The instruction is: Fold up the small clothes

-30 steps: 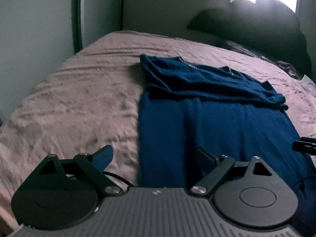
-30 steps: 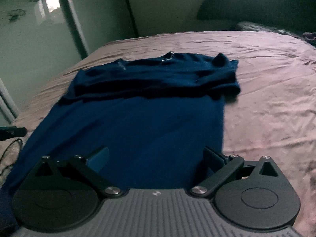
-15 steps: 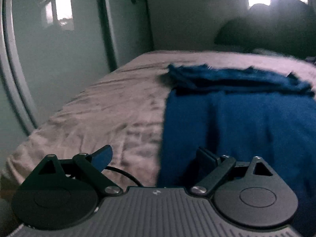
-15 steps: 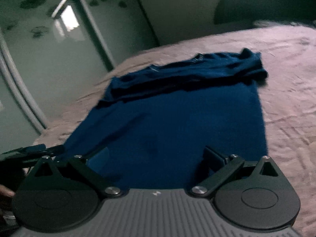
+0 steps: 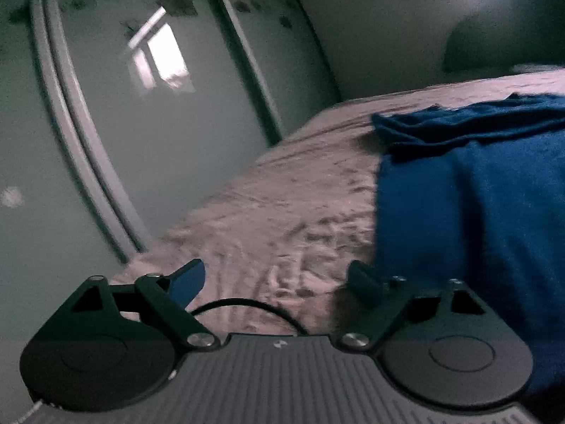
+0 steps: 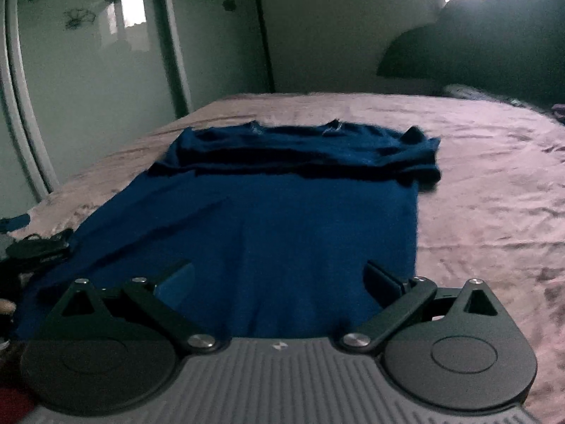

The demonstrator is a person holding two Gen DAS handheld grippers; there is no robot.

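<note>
A dark blue T-shirt [image 6: 282, 226] lies spread flat on a bed covered by a creased pinkish sheet [image 6: 494, 190], its top part with collar and sleeves folded down over the body so that a thicker band of cloth lies across the far end. Taking the shirt as the landmark, the right gripper [image 6: 279, 282] sits low at its near hem, jaws spread wide with blue cloth showing in the gap between them and nothing pinched; its right finger lies near the shirt's right edge. The left gripper [image 5: 279, 279] is just off the shirt's left edge, low over bare sheet, jaws likewise wide apart and holding nothing; its right finger is just beside the cloth edge, though the blur hides whether they touch. Left of the shirt stands a glossy wardrobe door [image 5: 116, 123] reflecting a window. Beyond the shirt's folded end a dark pillow [image 6: 487, 42] rests against the wall. No container appears in either view.
</note>
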